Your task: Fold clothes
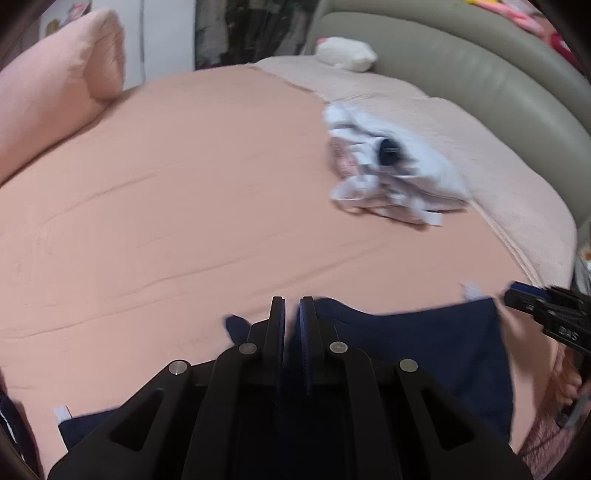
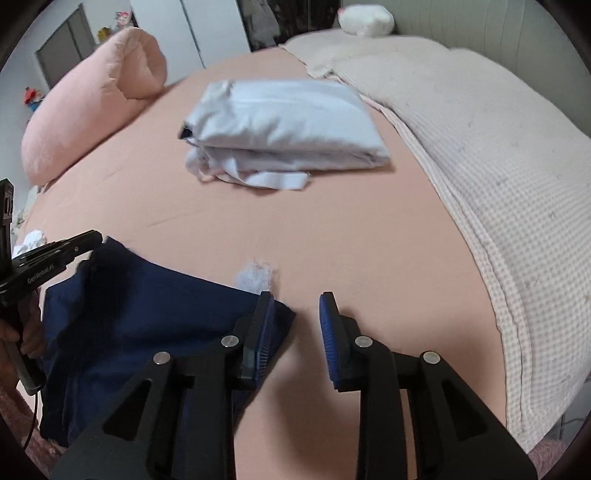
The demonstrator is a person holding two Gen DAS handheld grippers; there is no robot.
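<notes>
A navy garment (image 2: 147,317) lies spread on the pink bed sheet (image 2: 369,240) near the front edge, also seen in the left wrist view (image 1: 424,343). My left gripper (image 1: 291,308) is shut on its far edge, with navy cloth showing on both sides of the fingers. From the right wrist view, the left gripper (image 2: 86,240) holds the raised left corner. My right gripper (image 2: 295,306) is open at the garment's right corner; its left finger (image 2: 264,317) overlaps the cloth, and nothing sits between the pads. A small white tag (image 2: 256,275) pokes out there.
A folded pale-blue and white pile of clothes (image 2: 280,125) rests mid-bed. A rolled pink quilt (image 2: 96,103) lies at the left, a waffle-weave blanket (image 2: 498,166) along the right, a white plush (image 2: 365,20) at the back. A padded headboard (image 1: 461,62) borders the bed.
</notes>
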